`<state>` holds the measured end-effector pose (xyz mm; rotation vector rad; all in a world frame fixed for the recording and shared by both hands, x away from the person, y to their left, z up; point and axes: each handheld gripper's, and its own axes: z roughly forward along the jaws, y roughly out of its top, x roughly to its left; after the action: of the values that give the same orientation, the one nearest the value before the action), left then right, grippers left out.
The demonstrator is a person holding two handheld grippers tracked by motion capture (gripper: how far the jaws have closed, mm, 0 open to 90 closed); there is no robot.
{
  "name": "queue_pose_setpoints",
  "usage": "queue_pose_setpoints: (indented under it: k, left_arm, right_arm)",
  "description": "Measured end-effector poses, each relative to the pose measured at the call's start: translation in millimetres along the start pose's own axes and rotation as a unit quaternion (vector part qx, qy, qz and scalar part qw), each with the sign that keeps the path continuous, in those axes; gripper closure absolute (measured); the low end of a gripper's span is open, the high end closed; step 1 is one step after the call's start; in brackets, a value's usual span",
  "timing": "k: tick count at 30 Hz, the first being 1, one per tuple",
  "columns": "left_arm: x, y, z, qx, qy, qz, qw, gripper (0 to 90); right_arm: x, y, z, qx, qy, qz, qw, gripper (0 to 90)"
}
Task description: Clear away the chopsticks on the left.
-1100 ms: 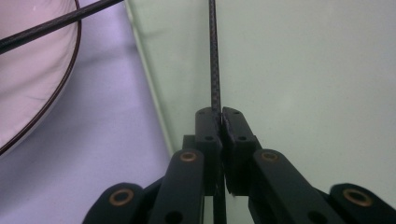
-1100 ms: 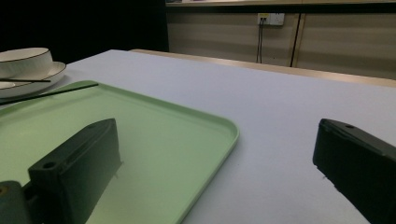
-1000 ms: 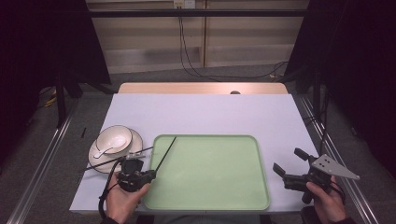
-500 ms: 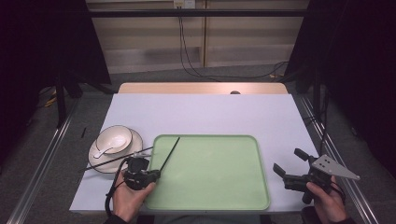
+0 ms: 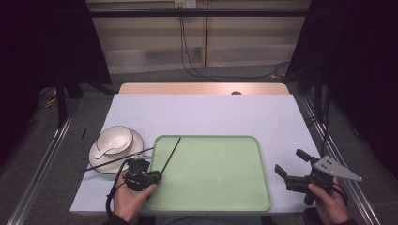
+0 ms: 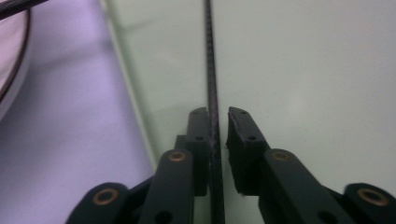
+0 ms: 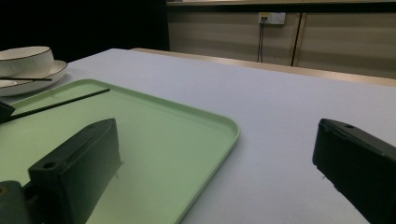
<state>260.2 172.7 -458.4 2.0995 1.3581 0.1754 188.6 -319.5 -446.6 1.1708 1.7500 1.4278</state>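
The left gripper [image 6: 218,122] sits low at the near left corner of the green tray [image 5: 244,187], its jaws just eased apart a little. A black chopstick [image 6: 211,65] runs between them, lying against the left pad with a slim gap to the right one, and reaches away over the tray's left edge. The right gripper [image 5: 292,164] hovers wide open and empty beyond the tray's near right corner. A second chopstick [image 5: 112,160] lies across the plate [image 5: 137,140] and bowl [image 5: 115,139], left of the tray.
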Motion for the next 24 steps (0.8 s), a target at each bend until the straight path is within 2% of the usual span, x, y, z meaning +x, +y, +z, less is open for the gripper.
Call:
queue_pose_setpoints:
  k: [1, 2, 3, 4, 6, 7, 8, 10, 13, 14, 15, 16, 17, 18, 19, 20, 21, 22, 23, 24]
  left_arm:
    - [-0.1, -0.1, -1.5, -0.008, 0.005, -0.002, 1.0, 78.2]
    - [0.2, 0.2, -2.6, -0.01, 0.0, 0.001, 0.9999, 76.2]
    - [0.7, 0.7, -5.5, -0.023, 0.003, 0.006, 0.9997, 73.6]
    - [0.7, 0.7, -5.5, -0.023, 0.003, 0.006, 0.9997, 69.9]
    - [1.8, 1.0, -8.1, -0.036, -0.008, 0.013, 0.9992, 67.6]
    - [2.1, 1.1, -9.0, -0.05, -0.008, 0.013, 0.9986, 59.1]
    - [3.5, 1.3, -10.3, -0.052, -0.005, 0.024, 0.9983, 54.2]
    - [5.4, 0.7, -13.3, -0.066, 0.001, 0.046, 0.9968, 51.6]
    - [8.9, -2.0, -17.8, -0.077, -0.001, 0.053, 0.9956, 42.1]
    - [9.5, -2.8, -19.7, -0.084, 0.002, 0.06, 0.9947, 33.5]
    - [10.5, -3.4, -23.5, -0.102, 0.003, 0.065, 0.9926, 30.6]
    - [10.5, -3.4, -23.5, -0.102, 0.003, 0.065, 0.9926, 29.4]
    - [11.9, -3.4, -27.3, -0.108, -0.007, 0.078, 0.9911, 29.4]
    - [12.6, -3.7, -30.1, -0.114, -0.011, 0.081, 0.9901, 27.9]
    - [12.8, -4.8, -32.2, -0.123, -0.011, 0.093, 0.988, 27.9]
    - [14.3, -6.0, -35.2, -0.122, -0.024, 0.102, 0.9869, 26.0]
    - [14.8, -7.4, -37.2, -0.127, -0.031, 0.101, 0.9863, 26.0]
    - [16.1, -10.0, -40.1, -0.128, -0.034, 0.114, 0.9846, 25.8]
    - [16.7, -11.5, -41.7, -0.125, -0.039, 0.122, 0.9839, 22.3]
    - [20.0, -14.7, -44.3, -0.133, -0.06, 0.122, 0.9817, 22.3]
  right_arm:
    - [-0.2, -0.1, 0.1, -0.001, 0.001, -0.001, 1.0, 0.8]
    - [0.0, 0.0, 0.1, -0.001, 0.001, -0.001, 1.0, 1.0]
    - [-0.1, 0.0, 0.1, -0.001, 0.001, -0.001, 1.0, 0.9]
    - [-0.1, 0.0, 0.1, -0.001, 0.001, -0.001, 1.0, 0.9]
    - [-0.3, -0.1, 0.0, -0.001, 0.001, -0.001, 1.0, 0.8]
    - [-0.5, 0.1, -0.1, -0.001, 0.002, -0.002, 1.0, 0.7]
    - [-0.3, 0.1, -0.2, -0.002, 0.002, -0.001, 1.0, 0.7]
    - [-0.3, 0.1, 0.0, -0.001, 0.001, -0.001, 1.0, 0.7]
    - [0.0, 0.7, -0.4, -0.009, 0.005, -0.003, 0.9999, 0.4]
    - [0.4, 0.9, -0.3, -0.011, 0.006, -0.004, 0.9999, 0.3]
    - [0.4, 1.0, -0.1, -0.009, 0.007, -0.005, 0.9999, 0.3]
    - [0.4, 1.0, -0.1, -0.009, 0.007, -0.005, 0.9999, 0.3]
    - [0.7, 0.9, 0.7, -0.007, 0.006, -0.007, 0.9999, 0.3]
    - [1.4, 0.9, 1.6, -0.006, 0.008, -0.006, 0.9999, 0.3]
    - [1.4, 0.9, 1.6, -0.006, 0.008, -0.006, 0.9999, 0.3]
    - [0.5, 1.1, 1.4, -0.007, 0.009, -0.007, 0.9999, 0.3]
    - [0.5, 1.1, 1.4, -0.007, 0.009, -0.007, 0.9999, 0.3]
    - [0.5, 1.1, 1.2, -0.007, 0.009, -0.005, 0.9999, 0.4]
    - [-0.3, 1.1, 1.3, -0.009, 0.008, -0.008, 0.9999, 0.3]
    - [-0.2, 1.2, 1.3, -0.01, 0.007, -0.006, 0.9999, 0.4]
